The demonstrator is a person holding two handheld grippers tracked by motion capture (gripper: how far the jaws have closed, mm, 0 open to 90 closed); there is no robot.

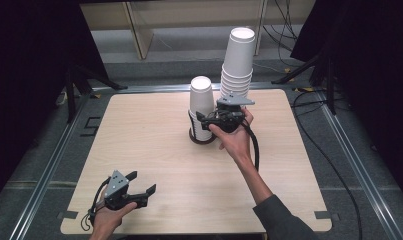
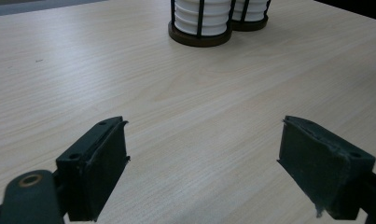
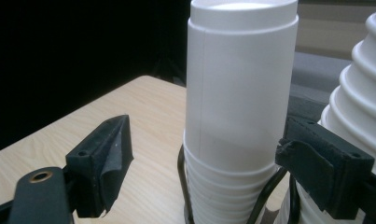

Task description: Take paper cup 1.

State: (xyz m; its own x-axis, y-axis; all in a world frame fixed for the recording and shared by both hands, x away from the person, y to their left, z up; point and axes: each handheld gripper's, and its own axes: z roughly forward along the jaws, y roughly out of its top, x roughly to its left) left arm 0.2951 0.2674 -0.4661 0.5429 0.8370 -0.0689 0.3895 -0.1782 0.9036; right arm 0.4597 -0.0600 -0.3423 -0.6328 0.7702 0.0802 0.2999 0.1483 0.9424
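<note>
The left gripper [image 1: 141,190] rests near the table's [image 1: 154,160] front-left corner, its jaws wide apart and empty. The short cup stack [image 1: 201,107] stands in its holder mid-table; the right gripper [image 1: 205,120] is beside it, jaws spread around the stack without pressing.

short cup stack [image 1: 201,107] | white (inverted) | upright in black holder [image 1: 201,136]

A light wooden table [image 1: 154,150] carries two wire holders of stacked white cups [image 1: 201,107] side by side.
</note>
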